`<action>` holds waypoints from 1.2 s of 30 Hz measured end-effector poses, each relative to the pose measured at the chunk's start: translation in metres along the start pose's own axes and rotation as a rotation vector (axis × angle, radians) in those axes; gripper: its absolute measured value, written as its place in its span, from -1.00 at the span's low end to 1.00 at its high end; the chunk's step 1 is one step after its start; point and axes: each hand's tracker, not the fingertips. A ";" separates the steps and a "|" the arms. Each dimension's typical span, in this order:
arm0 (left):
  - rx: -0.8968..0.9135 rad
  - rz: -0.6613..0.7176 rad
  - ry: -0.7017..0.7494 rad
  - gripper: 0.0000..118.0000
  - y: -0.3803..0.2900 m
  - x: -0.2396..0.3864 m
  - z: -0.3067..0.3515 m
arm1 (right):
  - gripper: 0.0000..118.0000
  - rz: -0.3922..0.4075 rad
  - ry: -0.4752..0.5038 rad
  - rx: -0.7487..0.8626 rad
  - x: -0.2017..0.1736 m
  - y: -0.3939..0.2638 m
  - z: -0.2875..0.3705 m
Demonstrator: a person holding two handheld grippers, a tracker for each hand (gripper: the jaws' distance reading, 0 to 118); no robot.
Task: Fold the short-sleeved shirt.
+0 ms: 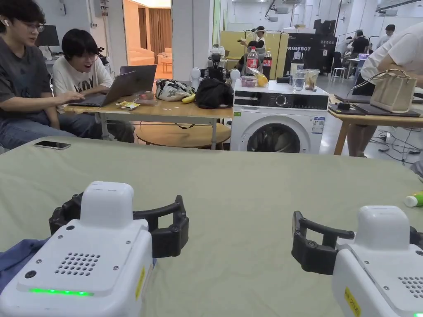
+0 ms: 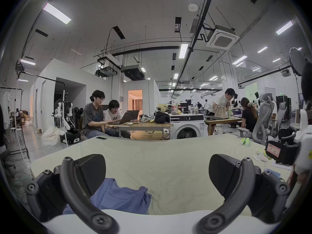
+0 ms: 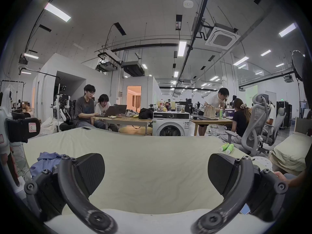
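Left gripper view: both the left gripper (image 2: 157, 175) and right gripper (image 3: 156, 173) gape empty above a crumpled blue short-sleeved cotton shirt (image 2: 118, 198); grabbing bunched layers risks a crooked fold.

"PRIMEBOT" on black panel (image 1: 314, 51)

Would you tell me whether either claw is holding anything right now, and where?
Nothing is held: the left claw and right claw are open, the blue shirt lying loose.
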 end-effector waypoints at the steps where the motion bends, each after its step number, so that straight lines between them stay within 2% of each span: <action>1: 0.003 0.004 -0.004 1.00 0.000 0.000 0.000 | 1.00 0.001 -0.008 0.006 -0.001 0.000 0.001; 12: 0.027 -0.002 -0.026 1.00 0.004 0.003 0.006 | 1.00 -0.063 0.012 0.024 0.005 0.002 0.003; 17: 0.017 -0.011 -0.065 1.00 0.002 0.007 0.005 | 1.00 -0.109 0.060 -0.002 0.007 -0.002 0.001; 19: 0.004 -0.007 -0.072 1.00 0.001 0.009 0.004 | 1.00 -0.101 0.059 -0.007 0.006 -0.003 0.001; 23: -0.004 -0.001 -0.080 1.00 -0.002 0.007 0.003 | 1.00 -0.022 0.027 0.012 -0.001 -0.004 0.004; 26: -0.001 0.015 -0.087 1.00 -0.002 0.006 0.004 | 1.00 0.007 0.024 0.022 -0.003 -0.004 0.006; 31: 0.018 0.032 -0.104 1.00 -0.002 0.004 0.006 | 1.00 -0.014 0.010 0.023 -0.002 -0.003 0.006; 36: 0.023 0.005 -0.011 1.00 -0.001 0.006 0.006 | 1.00 -0.012 0.016 0.024 0.001 -0.003 0.007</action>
